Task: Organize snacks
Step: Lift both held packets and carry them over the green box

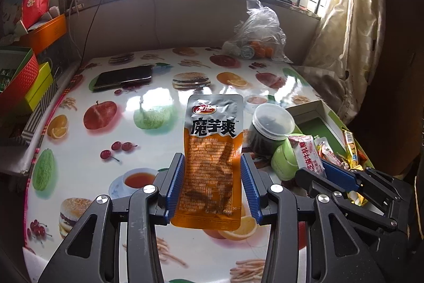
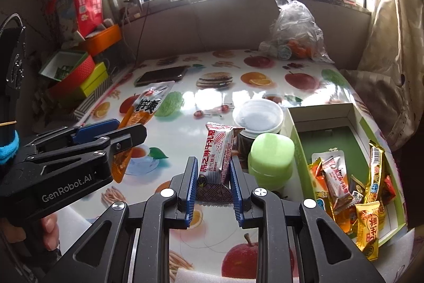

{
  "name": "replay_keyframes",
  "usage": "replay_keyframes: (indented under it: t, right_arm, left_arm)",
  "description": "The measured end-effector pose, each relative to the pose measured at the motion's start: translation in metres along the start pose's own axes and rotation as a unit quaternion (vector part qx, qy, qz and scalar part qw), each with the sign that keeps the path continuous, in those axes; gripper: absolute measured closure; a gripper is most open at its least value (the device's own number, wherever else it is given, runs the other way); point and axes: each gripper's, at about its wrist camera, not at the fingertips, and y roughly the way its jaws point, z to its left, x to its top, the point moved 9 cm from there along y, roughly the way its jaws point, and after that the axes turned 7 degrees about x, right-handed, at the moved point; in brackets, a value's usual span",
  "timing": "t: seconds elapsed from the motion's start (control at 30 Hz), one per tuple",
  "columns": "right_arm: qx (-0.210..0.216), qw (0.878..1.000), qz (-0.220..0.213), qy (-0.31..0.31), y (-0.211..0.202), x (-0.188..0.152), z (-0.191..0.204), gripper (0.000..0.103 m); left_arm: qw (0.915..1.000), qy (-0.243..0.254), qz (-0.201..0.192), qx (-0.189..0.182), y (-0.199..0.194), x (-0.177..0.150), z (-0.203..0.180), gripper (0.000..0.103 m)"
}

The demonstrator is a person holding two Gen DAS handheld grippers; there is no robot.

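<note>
**Both grippers loaded above the fruit-print table**

A barred window lights the table point(image 1: 164, 102) in front of me, its glossy cloth printed with fruit and burgers. A phone point(image 1: 123, 77) lies near the far left edge, and a clear plastic bag point(image 1: 261, 33) sits at the back by the wall.

My left gripper point(image 1: 212, 171) has its blue pads pressed on both long edges of an orange and silver snack pouch point(image 1: 212, 150), which stands upright in the grip, clear of the cloth. My right gripper point(image 2: 214, 177) is nearly closed on a slim pink and white candy bar point(image 2: 218, 150), also upright and off the table.

Just right of the bar stand a green jar point(image 2: 271, 158) and a clear-lidded tub point(image 2: 258, 116). Beyond them an open green box point(image 2: 296, 134) holds a heap of wrapped snacks point(image 2: 352, 187).
</note>
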Motion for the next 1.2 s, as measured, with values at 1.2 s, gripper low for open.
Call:
replay_keyframes:
  t: [1.2]
  right_arm:
    - [-0.129, 0.986, -0.017, 0.106, -0.070, -0.033, -0.162, 0.080]
  left_arm:
    - [0.9883, 0.084, 0.041, -0.121, 0.032, 0.008, -0.171, 0.059]
